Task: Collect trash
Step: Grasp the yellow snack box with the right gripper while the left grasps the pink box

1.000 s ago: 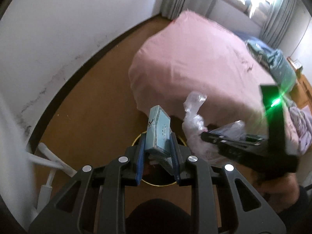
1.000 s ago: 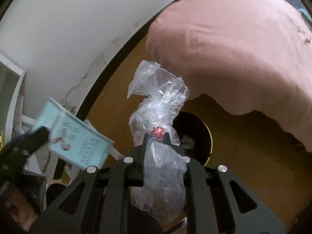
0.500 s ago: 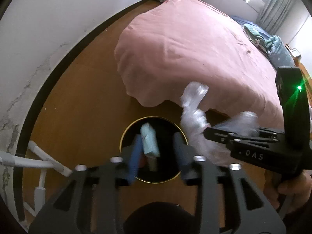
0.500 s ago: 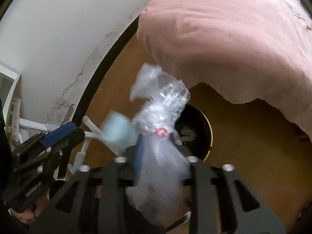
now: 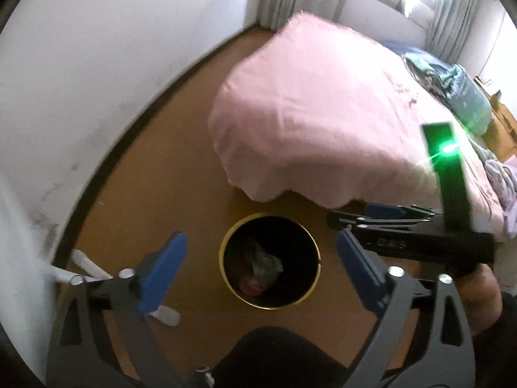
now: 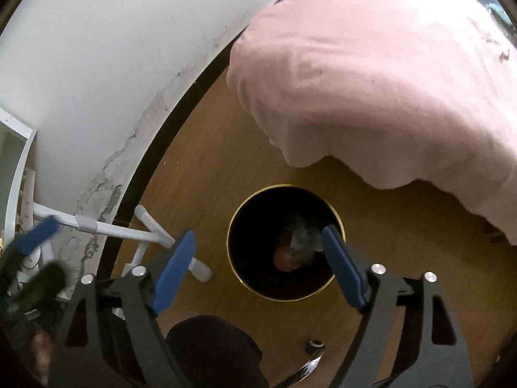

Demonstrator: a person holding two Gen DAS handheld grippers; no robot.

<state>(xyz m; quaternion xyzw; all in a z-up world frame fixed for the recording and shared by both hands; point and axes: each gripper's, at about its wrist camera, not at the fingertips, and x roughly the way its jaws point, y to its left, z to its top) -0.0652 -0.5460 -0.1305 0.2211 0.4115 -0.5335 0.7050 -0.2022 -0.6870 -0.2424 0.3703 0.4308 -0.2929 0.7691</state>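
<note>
The left tongs (image 5: 258,266) and the right tongs (image 6: 258,266) both hang above the trash bin (image 5: 226,271), jaws opening wide with nothing between them. The trash (image 5: 266,263) lies at the bin bottom, directly below both. The pink bed cover (image 5: 316,123) lies beyond the tongs, on the far side of the bin.
</note>
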